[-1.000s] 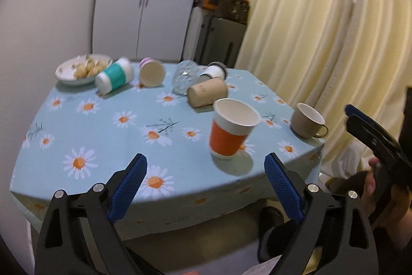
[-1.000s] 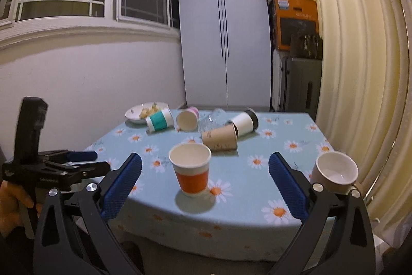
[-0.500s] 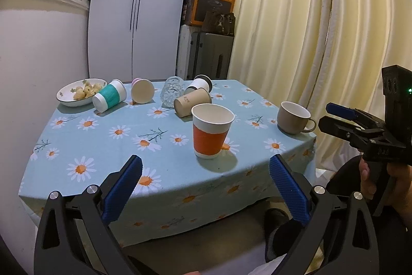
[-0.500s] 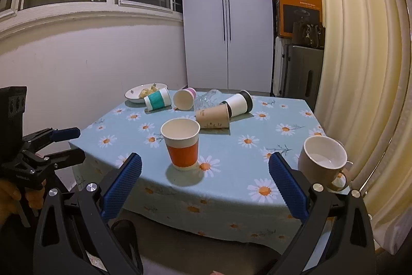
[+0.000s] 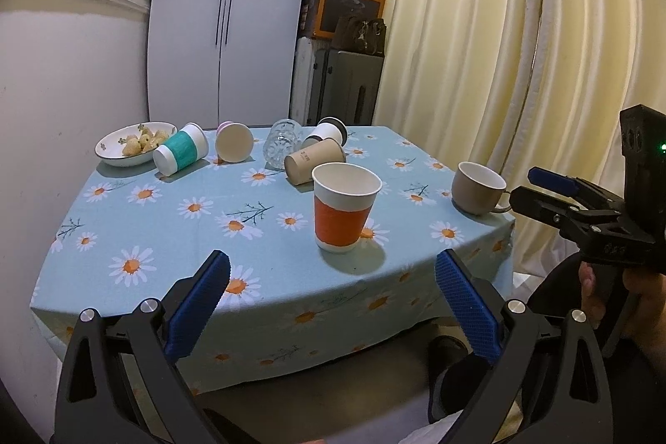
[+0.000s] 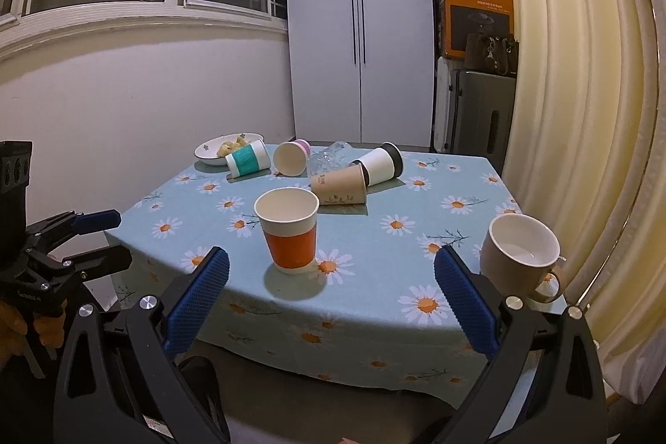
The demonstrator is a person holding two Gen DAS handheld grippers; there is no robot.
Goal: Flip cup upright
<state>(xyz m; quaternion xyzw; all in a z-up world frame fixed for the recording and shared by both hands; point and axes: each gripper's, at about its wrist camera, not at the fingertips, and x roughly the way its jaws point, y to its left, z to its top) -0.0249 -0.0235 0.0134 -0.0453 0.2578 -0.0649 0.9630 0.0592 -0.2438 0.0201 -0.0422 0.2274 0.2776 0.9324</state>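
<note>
An orange-and-white paper cup [image 5: 345,209] stands upright near the table's front edge; it also shows in the right wrist view [image 6: 289,229]. Behind it several cups lie on their sides: a brown paper cup [image 5: 314,166], a white cup with a black end [image 5: 329,132], a clear glass [image 5: 282,144], a pink-rimmed cup [image 5: 234,147] and a teal-banded cup [image 5: 181,155]. My left gripper [image 5: 333,302] is open and empty, held short of the table's front edge. My right gripper [image 6: 333,302] is open and empty, also off the table.
A beige mug [image 5: 478,188] stands upright at the table's right edge. A bowl of food [image 5: 133,148] sits at the back left. The table has a daisy-print cloth [image 5: 166,219]. A wall lies left, curtains [image 5: 499,48] right, a white cupboard [image 5: 224,19] behind.
Both grippers have drawn back from the table and levelled, so the table looks farther off. Both stayed open. No cup has moved.
</note>
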